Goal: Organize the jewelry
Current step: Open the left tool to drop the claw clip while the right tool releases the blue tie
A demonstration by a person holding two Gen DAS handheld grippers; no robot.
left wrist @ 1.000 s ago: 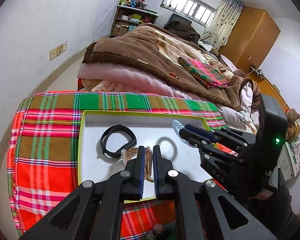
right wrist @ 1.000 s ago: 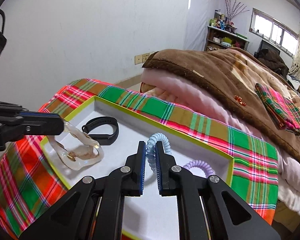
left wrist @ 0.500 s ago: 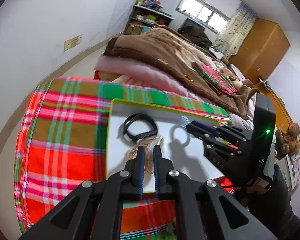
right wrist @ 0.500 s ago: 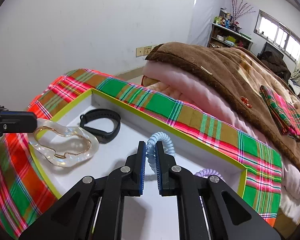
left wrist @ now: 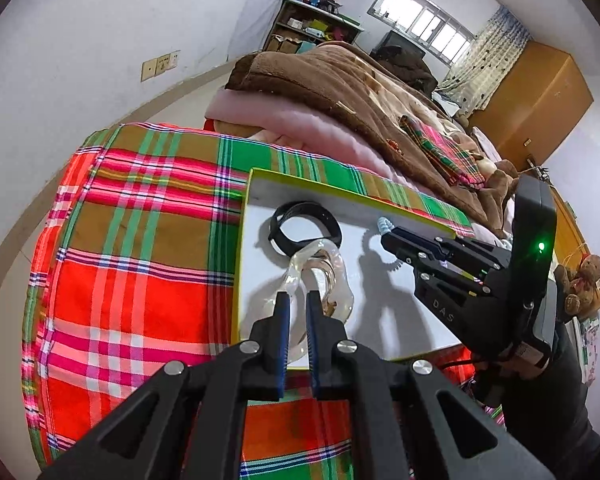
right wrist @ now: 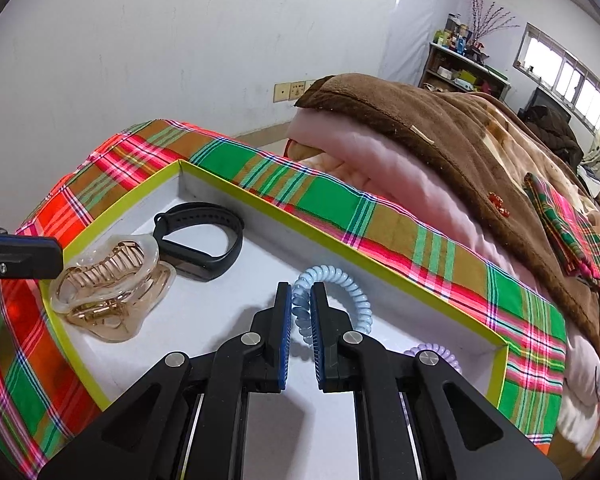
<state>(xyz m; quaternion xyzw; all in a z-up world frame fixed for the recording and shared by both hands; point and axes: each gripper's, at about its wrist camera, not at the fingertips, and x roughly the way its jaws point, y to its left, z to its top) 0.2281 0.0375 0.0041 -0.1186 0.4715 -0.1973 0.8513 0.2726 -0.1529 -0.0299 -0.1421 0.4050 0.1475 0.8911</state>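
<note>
A shallow white tray with a yellow-green rim (left wrist: 249, 216) (right wrist: 340, 240) lies on a plaid cloth. My left gripper (left wrist: 296, 300) is shut on a clear amber hair claw clip (left wrist: 324, 268) (right wrist: 108, 292), which is at the tray's near left edge. A black wristband (left wrist: 304, 228) (right wrist: 200, 240) lies in the tray just beyond the clip. My right gripper (right wrist: 301, 292) (left wrist: 384, 232) is shut on a light blue spiral hair tie (right wrist: 340, 292) held over the tray's middle. A purple spiral hair tie (right wrist: 436, 350) lies in the tray at the right, partly hidden by my right gripper.
The plaid cloth (left wrist: 140, 248) covers the surface around the tray. Behind it is a bed with a pink quilt (right wrist: 400, 168) and brown blanket (right wrist: 460, 128). A white wall stands to the left. A shelf, window and wooden wardrobe (left wrist: 540, 96) are far back.
My left gripper has swung left and lowered the claw clip towards the tray floor next to the wristband. My right gripper still holds the blue hair tie, slightly lower over the tray.
</note>
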